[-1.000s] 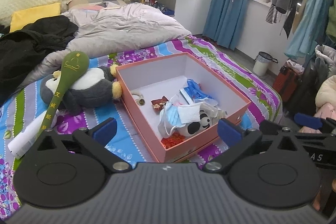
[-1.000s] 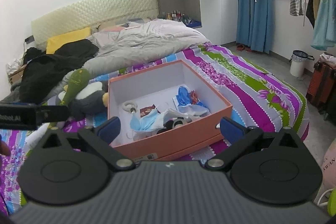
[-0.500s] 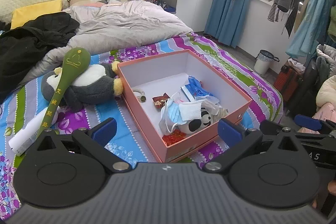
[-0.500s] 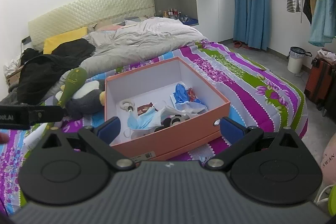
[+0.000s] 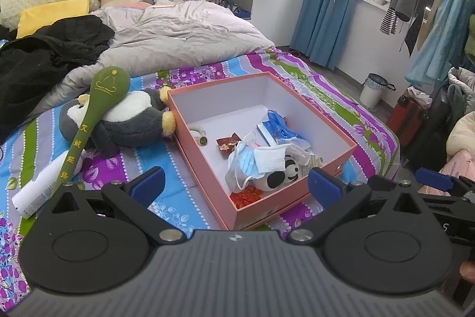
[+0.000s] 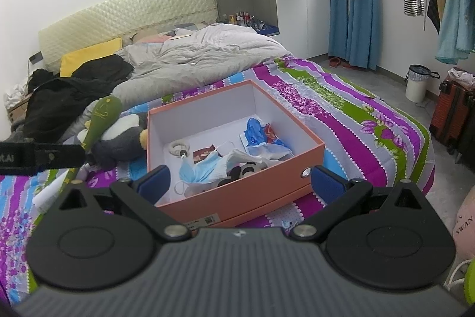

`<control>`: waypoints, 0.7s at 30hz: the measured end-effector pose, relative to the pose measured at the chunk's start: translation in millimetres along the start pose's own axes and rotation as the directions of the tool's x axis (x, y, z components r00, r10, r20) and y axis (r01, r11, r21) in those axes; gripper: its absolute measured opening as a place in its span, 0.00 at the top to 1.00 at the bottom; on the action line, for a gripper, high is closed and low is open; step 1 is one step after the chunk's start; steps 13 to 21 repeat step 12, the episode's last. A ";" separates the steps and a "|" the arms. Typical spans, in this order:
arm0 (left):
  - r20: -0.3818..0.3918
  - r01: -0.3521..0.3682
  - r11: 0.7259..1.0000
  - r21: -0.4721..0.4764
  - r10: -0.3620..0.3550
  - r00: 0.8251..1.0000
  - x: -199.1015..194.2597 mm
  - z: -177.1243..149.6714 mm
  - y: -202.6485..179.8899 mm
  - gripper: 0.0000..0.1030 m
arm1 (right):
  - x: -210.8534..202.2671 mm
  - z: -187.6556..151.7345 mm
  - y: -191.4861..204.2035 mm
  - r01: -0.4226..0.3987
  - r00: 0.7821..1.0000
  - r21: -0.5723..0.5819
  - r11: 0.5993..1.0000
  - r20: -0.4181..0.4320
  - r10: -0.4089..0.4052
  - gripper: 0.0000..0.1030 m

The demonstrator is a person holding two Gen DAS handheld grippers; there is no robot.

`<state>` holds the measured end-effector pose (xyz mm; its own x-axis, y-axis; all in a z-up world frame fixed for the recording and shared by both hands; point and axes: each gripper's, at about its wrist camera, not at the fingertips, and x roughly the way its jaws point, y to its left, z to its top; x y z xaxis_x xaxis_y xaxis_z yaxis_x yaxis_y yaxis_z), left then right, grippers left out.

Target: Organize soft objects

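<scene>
An open orange box [image 5: 299, 192] [image 6: 261, 183] sits on the striped bedsheet. It holds face masks [image 5: 252, 159] [image 6: 204, 168], a small panda plush [image 5: 282, 173] and blue packets [image 5: 280, 128]. A grey and white penguin plush [image 5: 127, 121] [image 6: 121, 138] lies left of the box, with a green soft spoon-shaped toy [image 5: 89, 124] [image 6: 102, 116] across it. My left gripper [image 5: 236, 183] is open and empty, above the box's near corner. My right gripper [image 6: 240, 180] is open and empty, in front of the box's near wall.
A white bottle [image 5: 44, 183] lies at the near left of the sheet. A grey duvet [image 5: 178, 34] and black clothes [image 5: 44, 55] cover the far bed. Right of the bed are a white bin [image 6: 417, 83], a suitcase [image 6: 454, 115] and hanging clothes.
Both grippers have drawn back and risen slightly, so the box sits a little lower and farther in both views. Both jaws stay open.
</scene>
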<state>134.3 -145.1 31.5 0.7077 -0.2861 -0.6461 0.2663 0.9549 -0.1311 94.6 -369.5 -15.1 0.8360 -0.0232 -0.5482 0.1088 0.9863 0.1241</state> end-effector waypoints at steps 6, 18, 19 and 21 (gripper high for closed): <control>-0.001 0.002 1.000 0.006 -0.002 1.000 -0.1 0.4 -1.3 0.00 | 0.5 -0.6 0.4 0.004 1.000 -0.002 1.000 -0.003 -0.004 0.00; -0.003 0.008 1.000 0.016 -0.008 1.000 0.6 0.6 -2.0 0.00 | 2.0 -2.9 0.1 -0.001 1.000 -0.007 1.000 -0.005 0.001 0.00; -0.003 0.008 1.000 0.016 -0.008 1.000 0.6 0.6 -2.0 0.00 | 2.0 -2.9 0.1 -0.001 1.000 -0.007 1.000 -0.005 0.001 0.00; -0.003 0.008 1.000 0.016 -0.008 1.000 0.6 0.6 -2.0 0.00 | 2.0 -2.9 0.1 -0.001 1.000 -0.007 1.000 -0.005 0.001 0.00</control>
